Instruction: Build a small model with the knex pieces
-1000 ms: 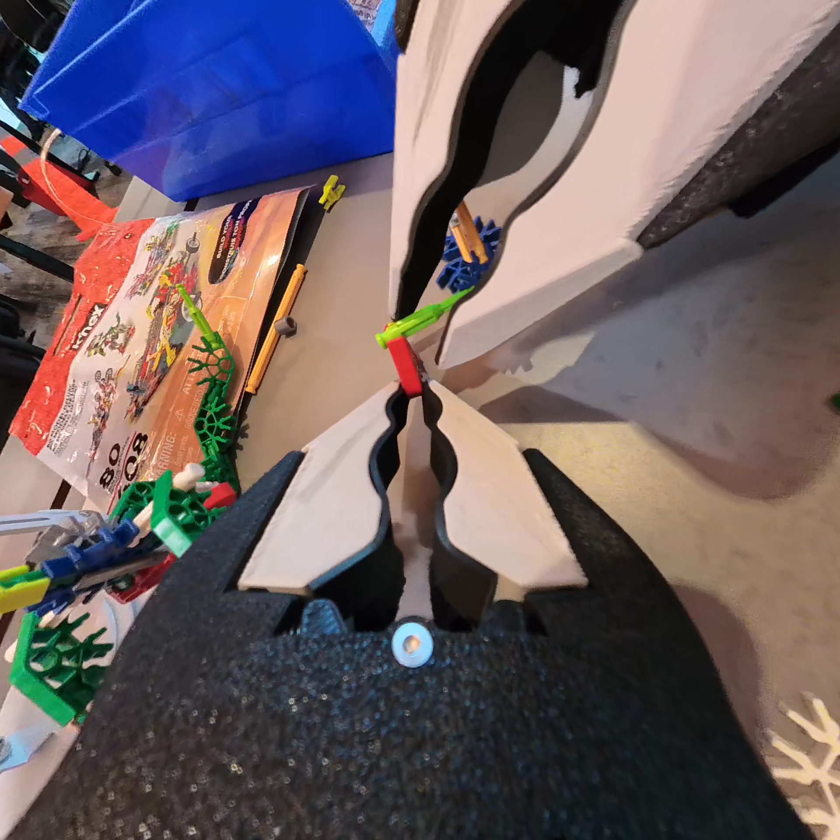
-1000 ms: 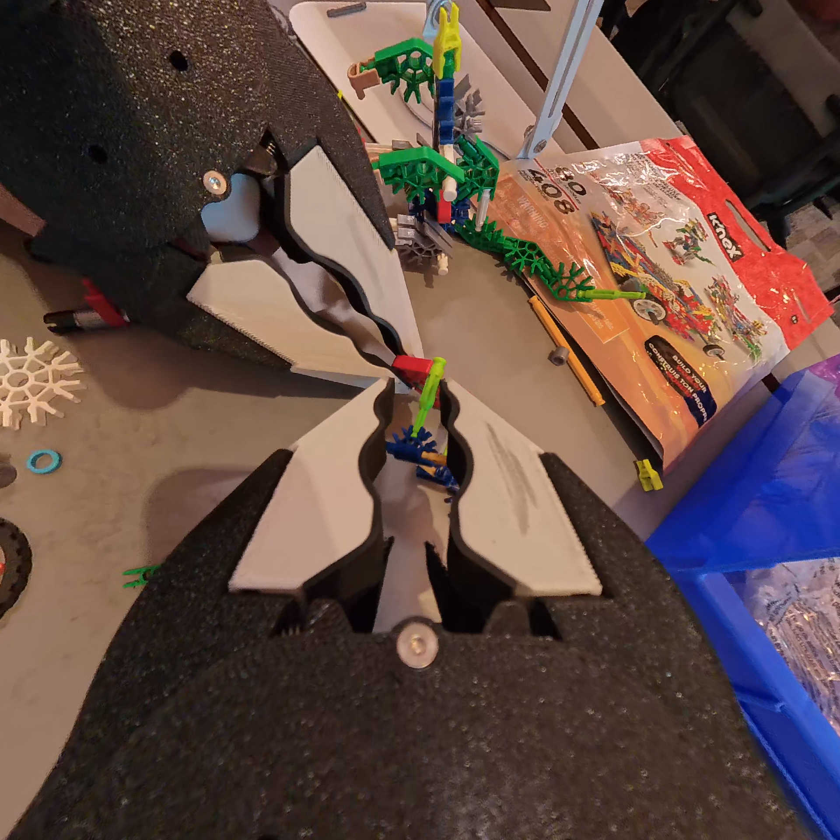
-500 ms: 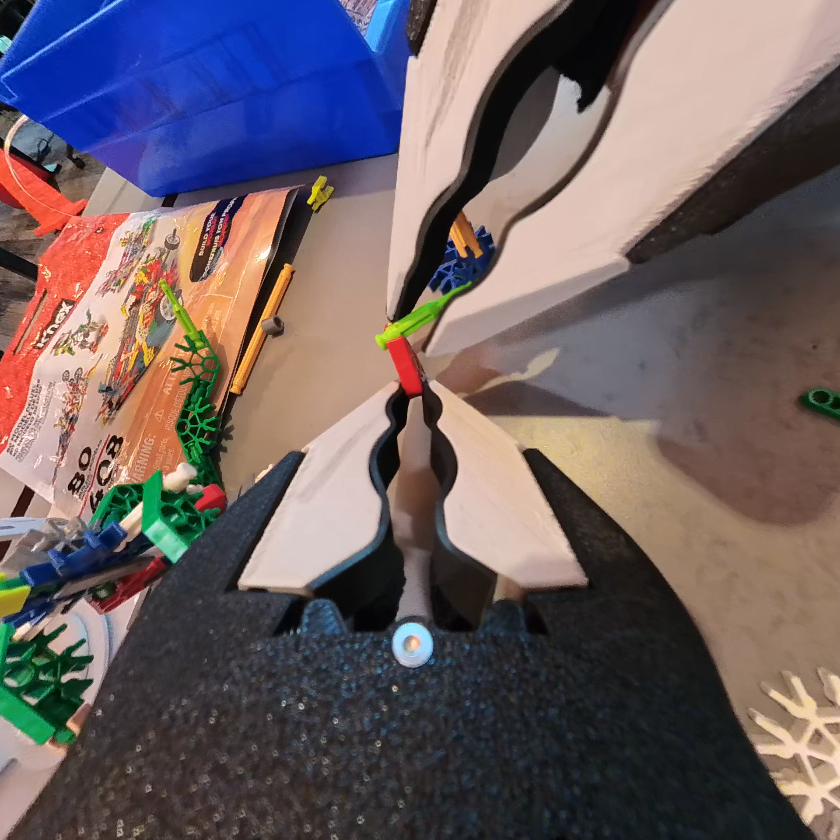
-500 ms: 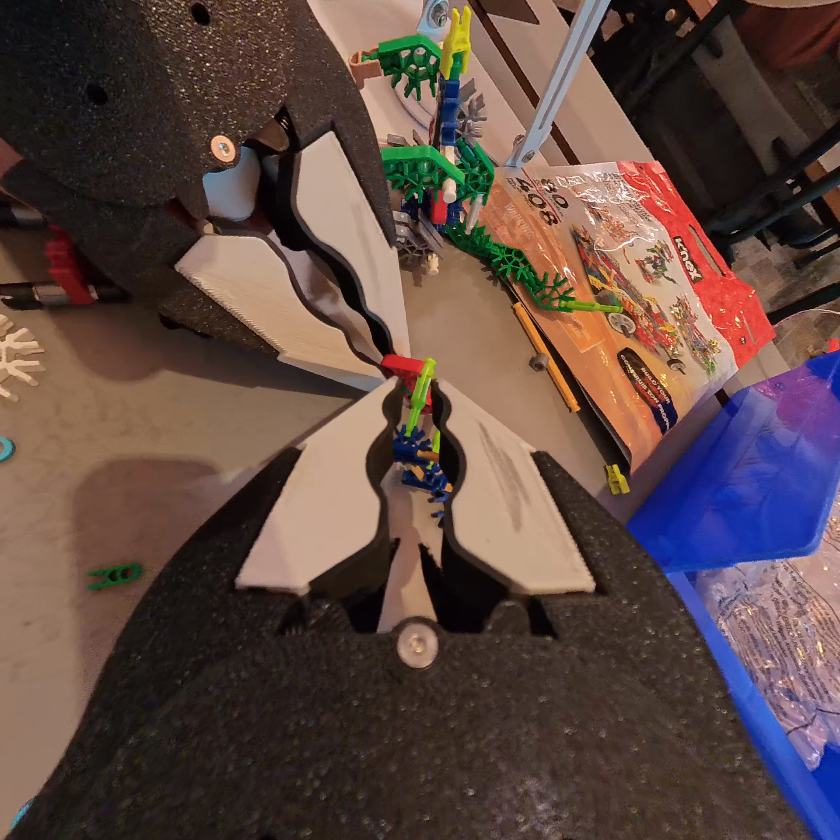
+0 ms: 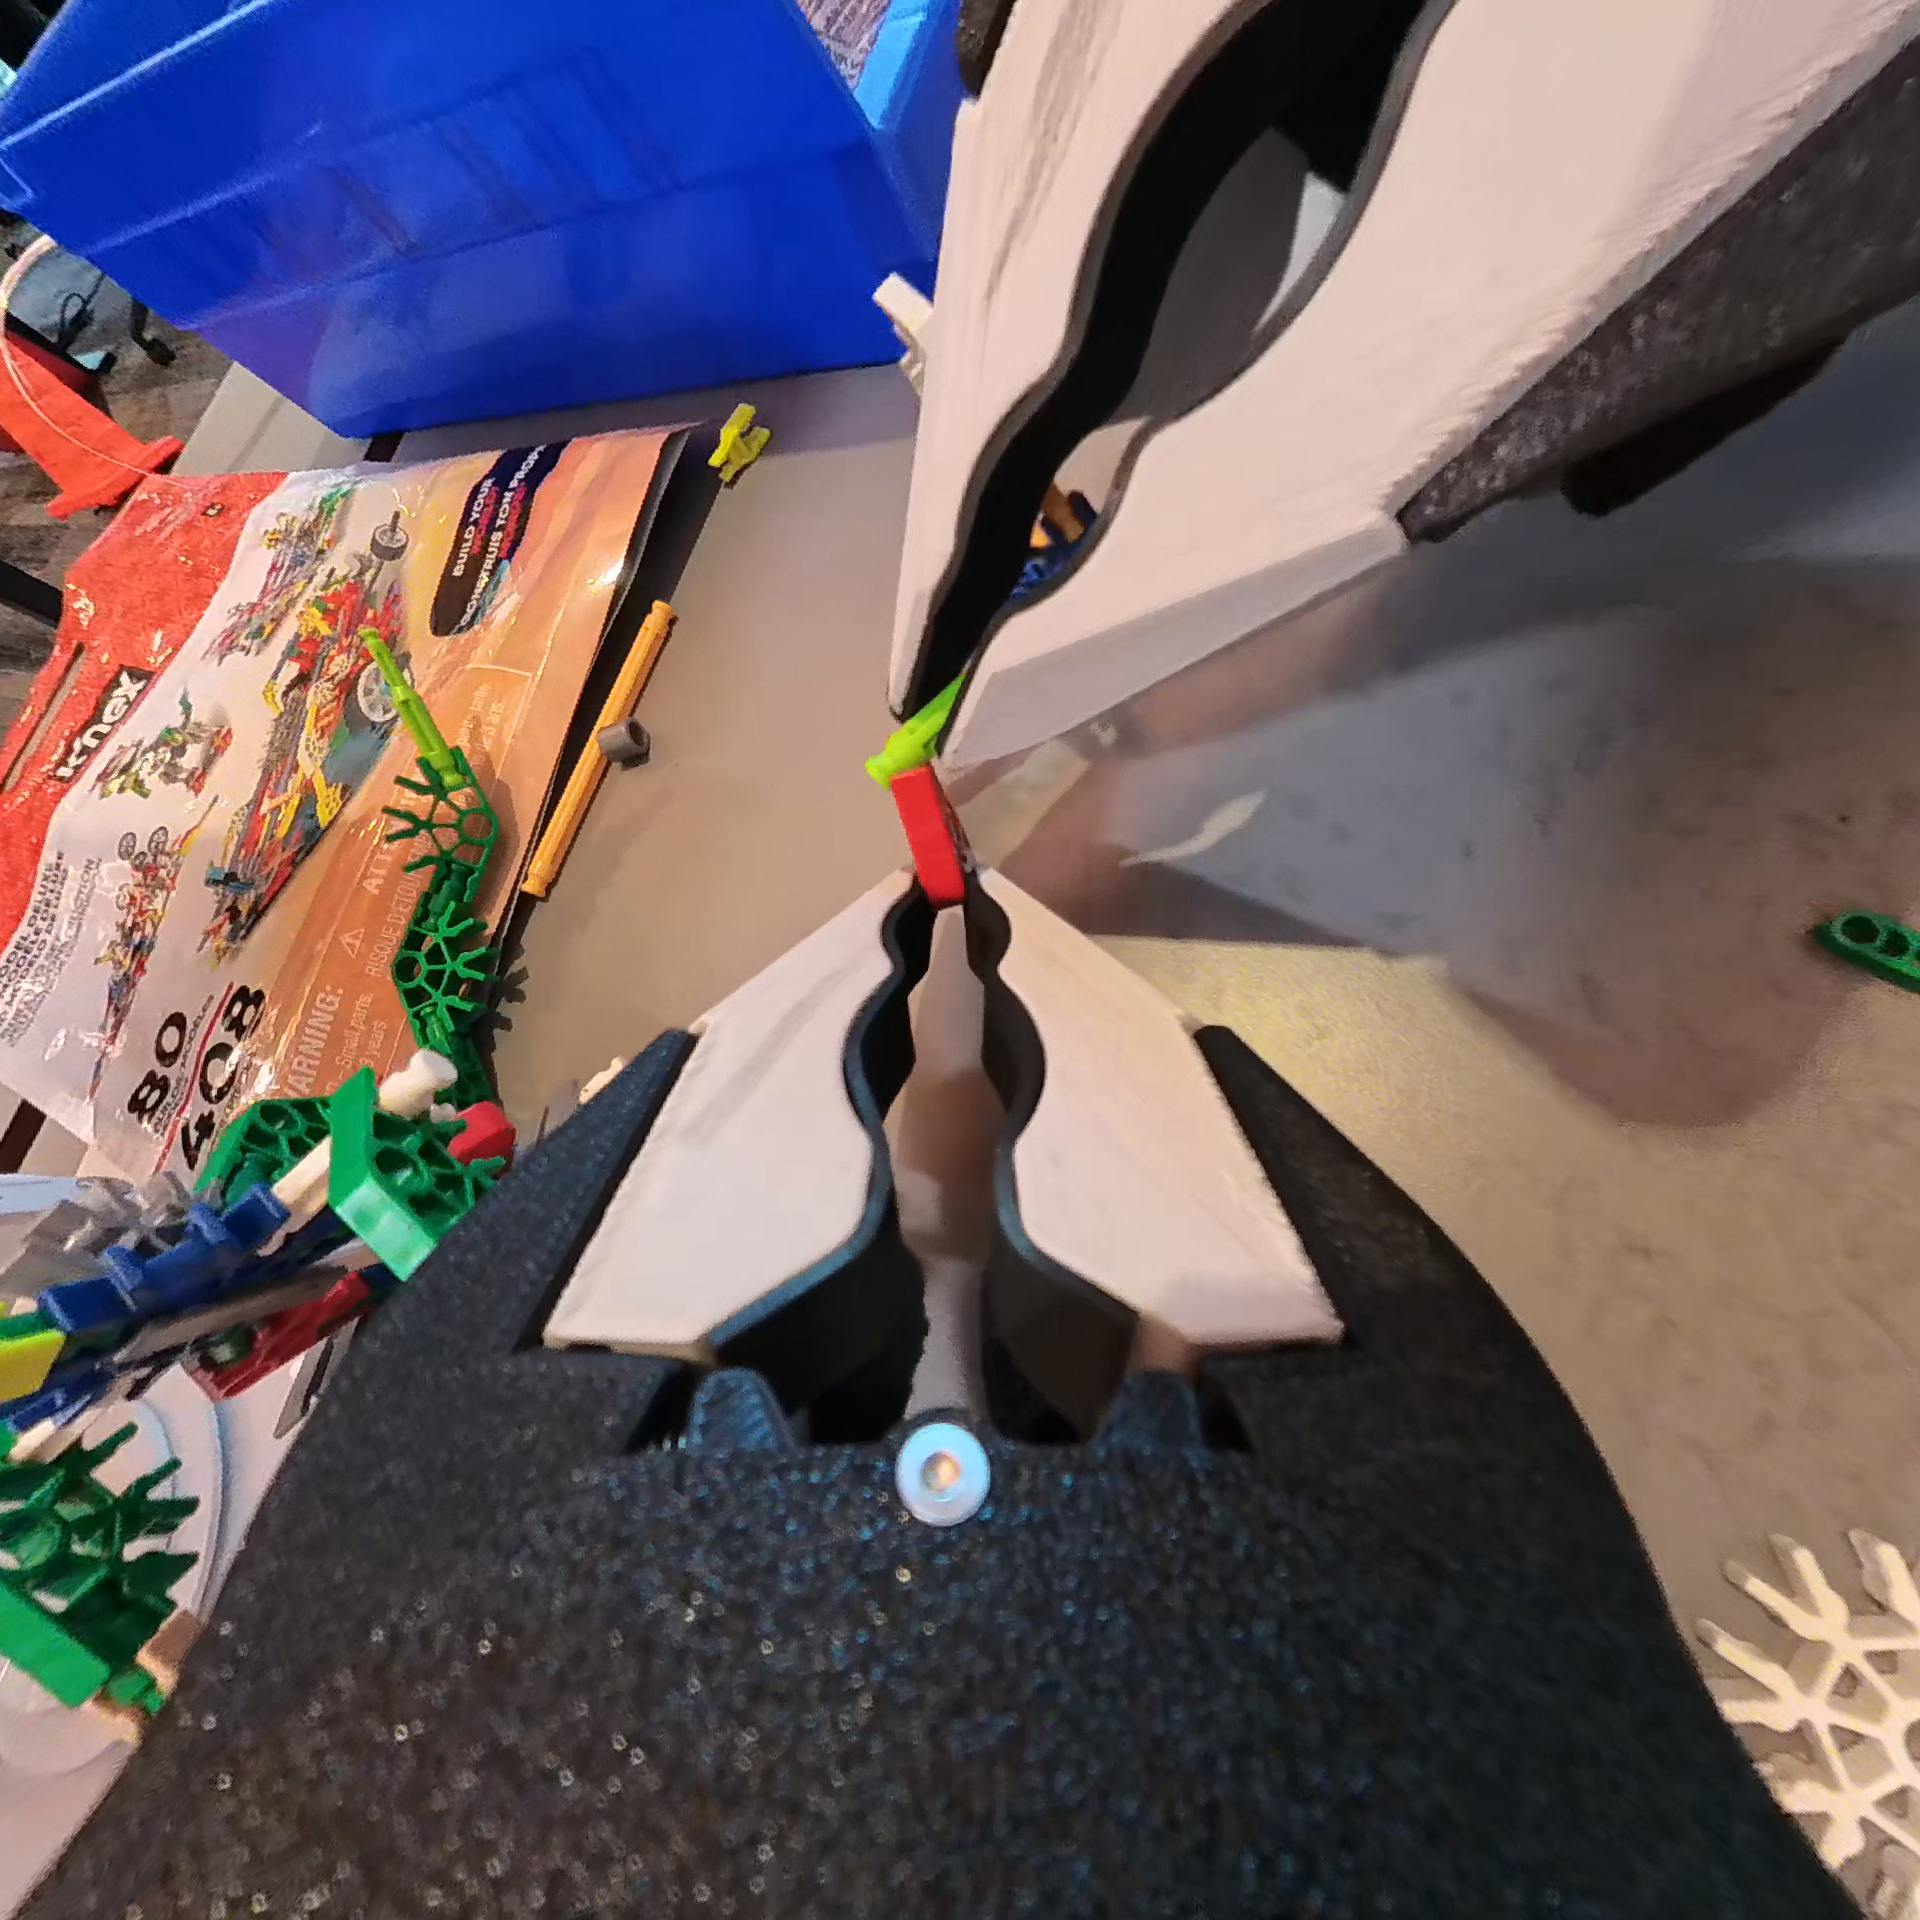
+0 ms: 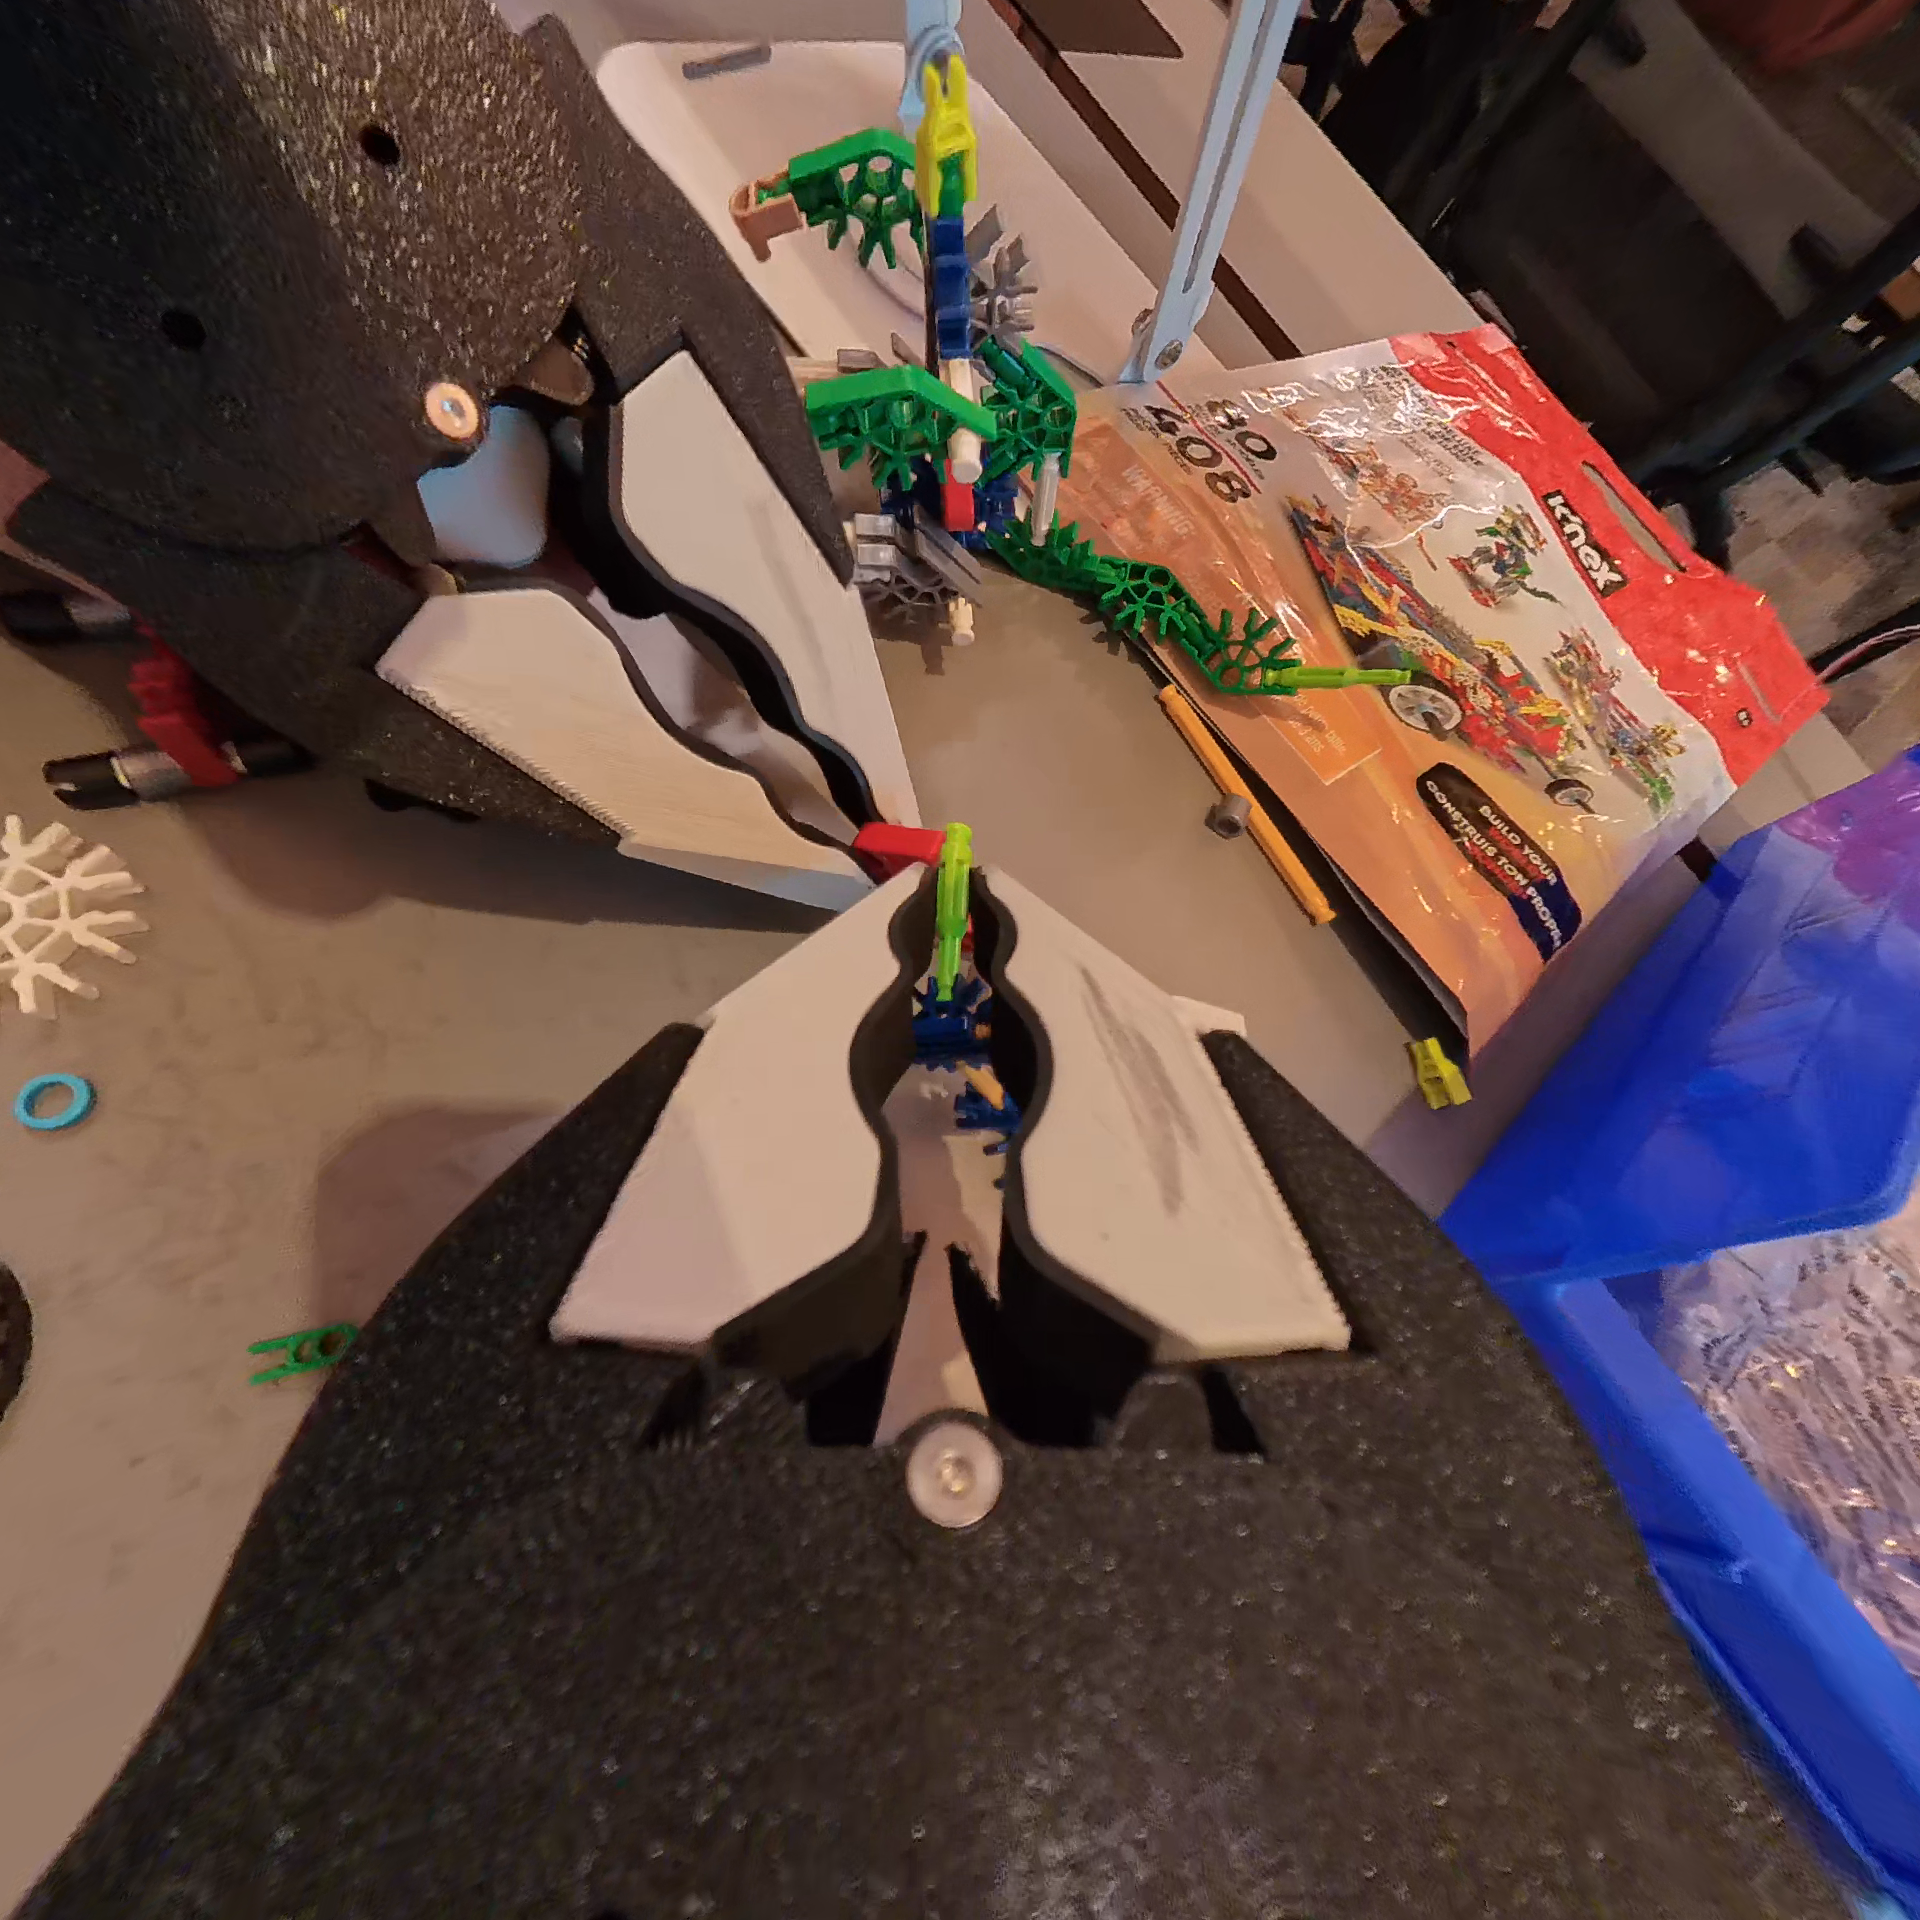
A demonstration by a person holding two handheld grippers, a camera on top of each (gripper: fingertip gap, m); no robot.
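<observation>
My left gripper (image 5: pixel 938 891) is shut on a small red connector piece (image 5: pixel 928 840), which also shows in the right wrist view (image 6: pixel 894 844). My right gripper (image 6: pixel 951 891) is shut on a lime green rod (image 6: pixel 951 914) whose tip (image 5: pixel 912 740) meets the red piece's end. The rod joins blue snowflake connectors (image 6: pixel 948 1023) and an orange rod between the right fingers. The two grippers meet tip to tip above the grey table (image 6: pixel 1070 748).
A green, blue and yellow toy model (image 6: pixel 935 416) with a green chain stands by a red and orange toy bag (image 5: pixel 291 727). A blue bin (image 5: pixel 468 187) is behind. An orange rod (image 5: pixel 597 748), white snowflake pieces (image 6: pixel 52 914), a blue ring (image 6: pixel 52 1101) and small green clips lie about. My two grippers' fingertips are within a few centimetres of each other.
The right gripper has closed in on the left one, so less of the lime rod shows between them. The rod's tip has come against the red piece.
</observation>
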